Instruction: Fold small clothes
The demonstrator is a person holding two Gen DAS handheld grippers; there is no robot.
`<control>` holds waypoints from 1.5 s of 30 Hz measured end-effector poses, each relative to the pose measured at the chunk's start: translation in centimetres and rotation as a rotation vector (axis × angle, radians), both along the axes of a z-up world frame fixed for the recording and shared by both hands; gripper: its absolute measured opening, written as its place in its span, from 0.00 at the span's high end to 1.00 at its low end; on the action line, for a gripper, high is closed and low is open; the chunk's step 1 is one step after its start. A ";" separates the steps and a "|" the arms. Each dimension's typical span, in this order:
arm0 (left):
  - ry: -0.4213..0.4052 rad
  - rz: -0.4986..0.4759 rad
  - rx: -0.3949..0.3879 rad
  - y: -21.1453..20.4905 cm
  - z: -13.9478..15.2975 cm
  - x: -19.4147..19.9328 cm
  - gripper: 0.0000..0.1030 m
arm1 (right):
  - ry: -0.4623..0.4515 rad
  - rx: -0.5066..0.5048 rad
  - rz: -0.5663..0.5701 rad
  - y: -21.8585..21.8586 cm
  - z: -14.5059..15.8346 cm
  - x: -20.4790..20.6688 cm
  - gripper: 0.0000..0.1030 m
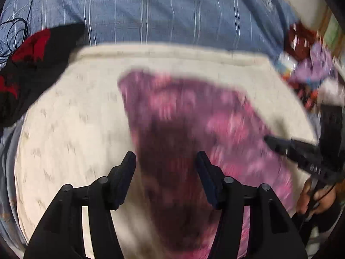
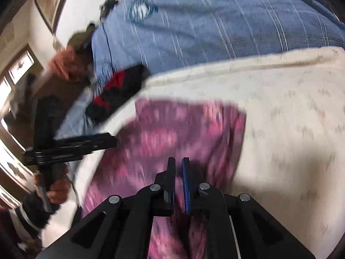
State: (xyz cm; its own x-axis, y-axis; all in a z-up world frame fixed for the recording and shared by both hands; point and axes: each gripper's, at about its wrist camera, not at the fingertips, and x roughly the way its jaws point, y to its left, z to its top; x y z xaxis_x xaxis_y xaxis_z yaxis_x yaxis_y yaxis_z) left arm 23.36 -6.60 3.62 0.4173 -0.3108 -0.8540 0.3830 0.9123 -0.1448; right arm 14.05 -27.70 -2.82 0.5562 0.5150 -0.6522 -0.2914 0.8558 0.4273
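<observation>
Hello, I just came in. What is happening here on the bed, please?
A person holds a two-finger gripper in each hand and works on a pink-purple patterned garment that lies on a cream blanket. The left gripper is open above the garment. The right gripper is nearly closed over it; whether it pinches cloth is unclear, as the pictures are blurred. A black and red garment lies beside the blanket.

Garment [image 1: 183, 118] lies on towel [image 1: 75, 118], atop bedsheet [image 1: 161, 10].

Your right gripper [image 2: 177, 161] hovers nearly closed over the pink garment [image 2: 172, 133] on the cream towel [image 2: 291, 118]; your left gripper [image 2: 107, 141] points in alongside.
</observation>
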 end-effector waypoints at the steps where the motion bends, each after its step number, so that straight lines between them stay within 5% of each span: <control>1: 0.005 0.003 0.021 -0.2 -1.4 -0.4 0.39 | 0.011 -0.049 -0.014 0.2 -1.1 -0.3 1.00; 3: -0.028 0.053 0.029 0.1 -2.1 -0.5 0.16 | -0.013 -0.030 -0.038 -0.2 -1.9 -0.8 1.00; 4: -0.029 0.078 0.036 0.4 -1.9 -0.2 0.15 | 0.000 -0.014 -0.048 -0.4 -1.9 -0.7 1.00; 7: 0.031 0.119 -0.008 1.3 -1.2 0.1 0.18 | 0.047 0.015 -0.095 -0.9 -1.0 -0.9 0.96; 12: -0.068 0.099 0.062 1.4 0.8 -4.7 0.18 | -0.008 0.015 -0.043 -0.6 1.4 -5.3 0.85; 18: -0.128 0.109 0.133 -0.4 -1.2 -7.2 0.15 | 0.034 -0.041 -0.065 -0.3 -1.7 -6.8 0.79; 22: -0.122 0.127 0.130 -0.3 -0.9 -7.6 0.15 | 0.031 -0.053 -0.093 -0.1 -0.7 -6.9 0.78; 24: -0.121 0.131 0.130 -0.1 -0.8 -7.9 0.15 | 0.031 -0.081 -0.108 -0.1 -0.1 -7.4 0.65; 26: -0.125 0.134 0.131 -0.1 -0.7 -8.3 0.15 | 0.034 -0.113 -0.142 -0.4 0.2 -8.4 0.41; 30: -0.132 0.133 0.148 -0.2 -0.2 -9.4 0.15 | 0.058 -0.152 -0.198 -1.3 0.9 -10.5 0.33; 34: -0.212 0.147 0.210 0.9 1.1 -11.6 0.15 | 0.068 -0.263 -0.257 -1.6 1.9 -12.5 0.13; 39: -0.246 0.181 0.284 3.4 1.3 -13.8 0.15 | 0.045 -0.355 -0.279 -1.7 2.8 -15.1 0.07; 45: -0.214 0.201 0.260 4.8 1.0 -15.4 0.15 | -0.022 -0.448 -0.248 0.4 3.8 -16.4 0.03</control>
State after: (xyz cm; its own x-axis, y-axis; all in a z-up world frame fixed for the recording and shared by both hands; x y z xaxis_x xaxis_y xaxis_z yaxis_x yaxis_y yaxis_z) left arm 7.97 -1.79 4.61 0.6252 0.0100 -0.7804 0.1898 0.9679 0.1645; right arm -2.36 -27.26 0.93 0.6420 0.0384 -0.7658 -0.0612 0.9981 -0.0012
